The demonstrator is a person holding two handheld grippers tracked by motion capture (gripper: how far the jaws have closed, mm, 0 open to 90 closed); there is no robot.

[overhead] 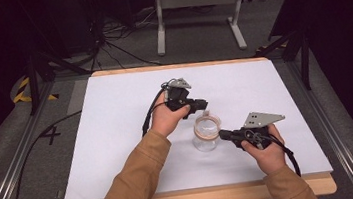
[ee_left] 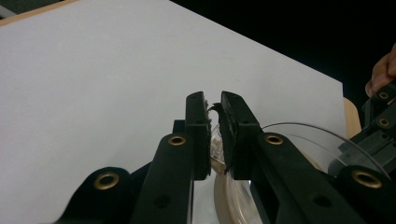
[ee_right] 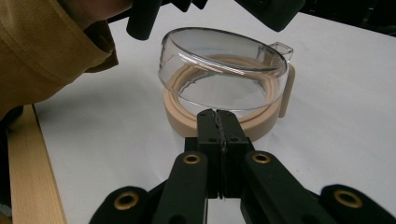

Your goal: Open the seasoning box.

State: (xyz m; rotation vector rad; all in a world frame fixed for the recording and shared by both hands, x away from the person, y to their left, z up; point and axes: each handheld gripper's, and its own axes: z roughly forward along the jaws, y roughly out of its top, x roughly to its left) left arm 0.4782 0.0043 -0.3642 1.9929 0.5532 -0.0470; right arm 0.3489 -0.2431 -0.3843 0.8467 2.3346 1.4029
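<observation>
Two grippers meet at one clear jar [overhead: 207,135], which stands on the white table [overhead: 118,136] at about 5 o'clock from its middle. The left gripper [overhead: 203,107] comes at the jar from 11 o'clock, the right gripper [overhead: 221,134] from 3 o'clock, and both are right against it. The deciding relation is at the top. The clear lid [ee_right: 219,60] sits raised and slightly tilted above the beige ring [ee_right: 187,114] on the jar's neck. A beige strap [ee_right: 286,88] joins the two at the side far from the right gripper, so I judge the lid will swing about that side rather than lift straight off. The left gripper's jaws stand narrow, a slim gap between them, closed on a bit of the lid's clear edge. The right gripper's jaws are pressed flat together with nothing seen between them, their tips against the ring's near wall as if steadying the jar. The left gripper view gives the pinch itself and the lid's rim curving away toward 3 o'clock. The right gripper view gives the gap between lid and ring. The high view gives only the lie of the hands.
</observation>
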